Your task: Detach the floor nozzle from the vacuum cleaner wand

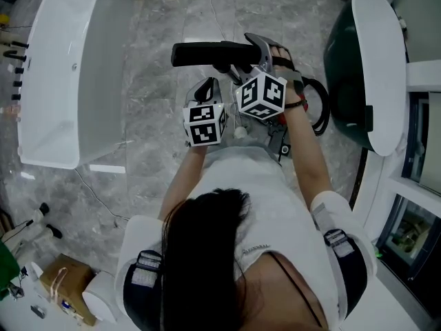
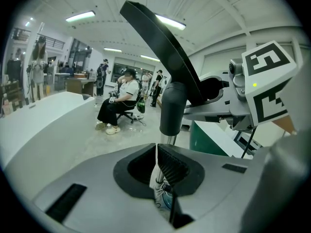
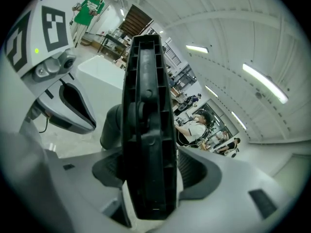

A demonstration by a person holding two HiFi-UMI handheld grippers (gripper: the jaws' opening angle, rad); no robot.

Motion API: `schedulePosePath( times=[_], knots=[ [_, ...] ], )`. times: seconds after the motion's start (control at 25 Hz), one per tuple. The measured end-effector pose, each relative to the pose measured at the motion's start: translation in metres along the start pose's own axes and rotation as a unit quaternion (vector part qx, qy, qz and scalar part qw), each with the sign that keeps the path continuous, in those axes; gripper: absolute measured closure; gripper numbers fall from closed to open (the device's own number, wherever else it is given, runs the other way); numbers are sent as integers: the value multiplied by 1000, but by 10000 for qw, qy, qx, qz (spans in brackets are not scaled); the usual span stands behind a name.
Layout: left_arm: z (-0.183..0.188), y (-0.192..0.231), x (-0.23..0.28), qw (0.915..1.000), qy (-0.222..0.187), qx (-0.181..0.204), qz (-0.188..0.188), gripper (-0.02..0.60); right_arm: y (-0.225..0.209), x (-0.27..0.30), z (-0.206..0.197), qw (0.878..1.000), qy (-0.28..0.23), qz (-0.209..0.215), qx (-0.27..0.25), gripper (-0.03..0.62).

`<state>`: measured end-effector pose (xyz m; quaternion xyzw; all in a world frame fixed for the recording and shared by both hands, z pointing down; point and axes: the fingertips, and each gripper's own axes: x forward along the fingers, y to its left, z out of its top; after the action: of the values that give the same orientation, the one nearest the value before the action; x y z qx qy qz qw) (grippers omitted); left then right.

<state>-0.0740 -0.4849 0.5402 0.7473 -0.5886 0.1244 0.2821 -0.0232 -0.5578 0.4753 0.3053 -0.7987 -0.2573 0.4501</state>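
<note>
The black floor nozzle lies crosswise above my two marker cubes in the head view. In the right gripper view its ribbed underside stands on edge and fills the gap between the jaws, so my right gripper is shut on it. In the left gripper view the nozzle plate slants up from a black neck on a thin silver wand tube. My left gripper is shut on that tube just below the neck. The right gripper's marker cube shows close by at the right.
A white tub-like unit stands at the left, a white and dark green unit at the right. A black cable loops beside my right wrist. A cardboard box sits low left. Seated people are farther off.
</note>
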Motion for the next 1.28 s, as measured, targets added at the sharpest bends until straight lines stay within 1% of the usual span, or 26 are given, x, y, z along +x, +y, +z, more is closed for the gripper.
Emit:
schedulePosePath(
  times=[0.08, 0.16, 0.4, 0.64, 0.68, 0.76, 0.8, 0.92, 1.04, 1.12, 1.28],
  knots=[
    [-1, 1, 0, 10000, -4, -21, 7, 580, 1, 2, 1, 10000, -24, -2, -43, 334],
    [0, 2, 1, 10000, -11, -40, 10, 580, 1, 3, 3, 10000, -33, -7, -89, 361],
    [0, 2, 3, 10000, -25, -92, 8, 580, 0, 7, 3, 9999, 13, 77, -127, 366],
    [4, 1, 6, 9995, -134, -153, -237, 575, -1, 9, 4, 9998, 48, 145, -133, 368],
    [3, -1, 8, 9993, -131, -164, -313, 562, -1, 9, 3, 9998, 46, 152, -133, 368],
    [3, -4, 11, 9986, -110, -192, -483, 501, -1, 9, 4, 9998, 39, 165, -133, 368],
    [2, -5, 12, 9982, -103, -208, -560, 483, -1, 9, 4, 9998, 36, 177, -131, 368],
    [2, -10, 18, 9962, -134, -302, -802, 447, -1, 9, 3, 9997, 20, 221, -115, 368],
    [2, -22, 29, 9921, -165, -386, -1183, 409, -6, 8, -3, 9997, 67, 219, -116, 368],
    [0, -25, 34, 9902, -147, -296, -1360, 394, -6, 8, -1, 9997, 86, 205, -109, 368],
    [3, -26, 43, 9896, -309, -161, -1397, 393, -5, 9, 3, 9997, 69, 229, -82, 368]
  ],
)
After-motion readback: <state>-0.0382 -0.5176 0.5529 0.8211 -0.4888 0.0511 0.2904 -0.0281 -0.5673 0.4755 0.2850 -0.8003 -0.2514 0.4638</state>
